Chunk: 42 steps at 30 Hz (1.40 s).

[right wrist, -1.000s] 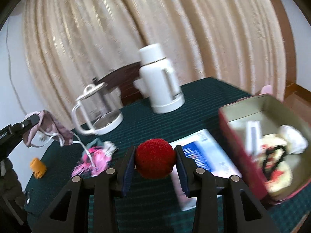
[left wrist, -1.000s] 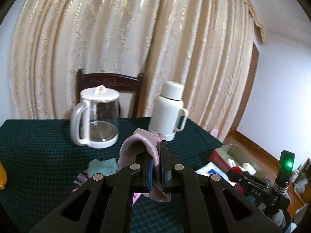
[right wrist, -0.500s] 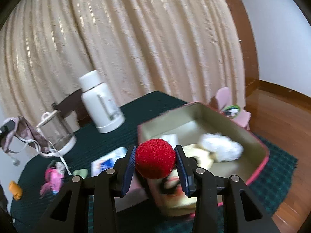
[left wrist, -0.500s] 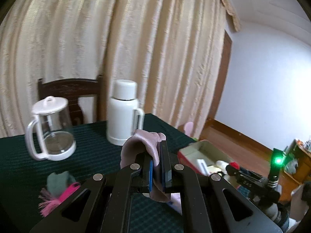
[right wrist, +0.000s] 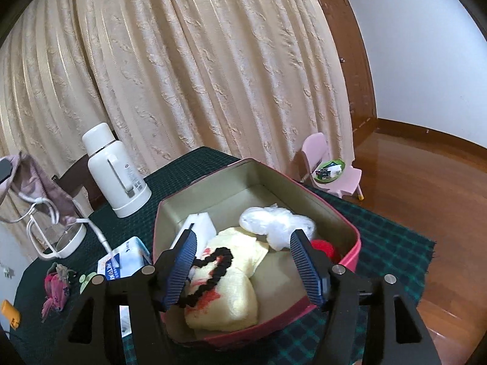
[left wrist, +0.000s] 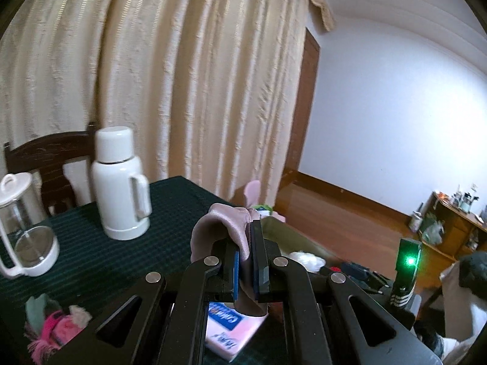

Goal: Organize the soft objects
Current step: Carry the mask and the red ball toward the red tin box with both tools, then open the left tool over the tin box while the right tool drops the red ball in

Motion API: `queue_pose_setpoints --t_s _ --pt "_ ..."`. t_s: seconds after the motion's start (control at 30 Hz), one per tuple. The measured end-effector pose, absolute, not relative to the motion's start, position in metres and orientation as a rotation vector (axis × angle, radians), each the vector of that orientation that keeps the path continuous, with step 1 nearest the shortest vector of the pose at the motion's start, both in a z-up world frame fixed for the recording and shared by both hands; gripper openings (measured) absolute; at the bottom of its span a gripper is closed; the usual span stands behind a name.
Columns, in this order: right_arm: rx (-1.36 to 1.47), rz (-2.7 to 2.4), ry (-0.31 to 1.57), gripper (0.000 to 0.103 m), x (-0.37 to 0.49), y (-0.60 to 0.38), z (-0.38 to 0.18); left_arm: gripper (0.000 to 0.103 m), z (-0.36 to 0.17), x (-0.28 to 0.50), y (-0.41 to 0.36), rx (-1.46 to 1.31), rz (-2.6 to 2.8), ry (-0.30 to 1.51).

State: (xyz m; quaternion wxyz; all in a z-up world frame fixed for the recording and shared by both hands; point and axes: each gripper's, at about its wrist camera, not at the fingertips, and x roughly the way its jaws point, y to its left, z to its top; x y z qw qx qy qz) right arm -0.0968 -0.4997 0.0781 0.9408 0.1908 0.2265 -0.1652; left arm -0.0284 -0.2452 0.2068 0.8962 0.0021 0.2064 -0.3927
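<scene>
My left gripper [left wrist: 247,269] is shut on a pink cloth pouch [left wrist: 219,228] and holds it above the table; the pouch also shows in the right wrist view [right wrist: 36,182] with white cords hanging. My right gripper [right wrist: 243,269] is open and empty above the red box [right wrist: 353,237]. A red pom-pom ball [right wrist: 324,248] lies in the box at its right side, with a yellow cloth [right wrist: 231,289], a black scrunchie [right wrist: 210,264], white soft stuff [right wrist: 274,220] and a white block [right wrist: 197,226].
A white thermos [left wrist: 120,185] and a glass jug [left wrist: 21,228] stand on the dark green tablecloth [left wrist: 91,261]. A tissue pack [right wrist: 123,260], a pink fuzzy thing [right wrist: 56,286] and an orange item [right wrist: 9,319] lie left of the box. A pink child chair [right wrist: 331,170] stands on the floor.
My right gripper opened and let go of the red ball, which now lies in the box. My left gripper carried the pouch further right toward the box.
</scene>
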Motion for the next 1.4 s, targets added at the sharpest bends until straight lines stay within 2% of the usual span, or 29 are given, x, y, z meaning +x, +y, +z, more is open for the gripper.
queue_pose_setpoints --t_s 0.73,0.8,0.83,0.87,1.13,1.4 --pt "0.419 -0.355 0.461 0.067 -0.106 -0.518 0.07 0.008 0.17 0.0 -0.371 0.036 -1.03 0.555" --pt "0.421 -0.356 0.459 0.067 -0.106 -0.519 0.07 0.025 0.167 0.003 -0.378 0.032 -1.041 0.565" --pt "0.422 -0.356 0.459 0.068 -0.106 -0.52 0.07 0.048 0.164 0.005 -0.381 0.028 -1.046 0.573" --pt "0.422 -0.357 0.46 0.068 -0.106 -0.521 0.07 0.065 0.162 0.008 -0.384 0.021 -1.053 0.586" --pt "0.423 -0.352 0.458 0.069 -0.106 -0.521 0.071 0.066 0.142 0.026 -0.384 -0.004 -0.998 0.649" --pt "0.41 -0.338 0.452 0.069 -0.108 -0.513 0.072 0.067 0.132 0.027 -0.369 0.08 -0.86 0.612"
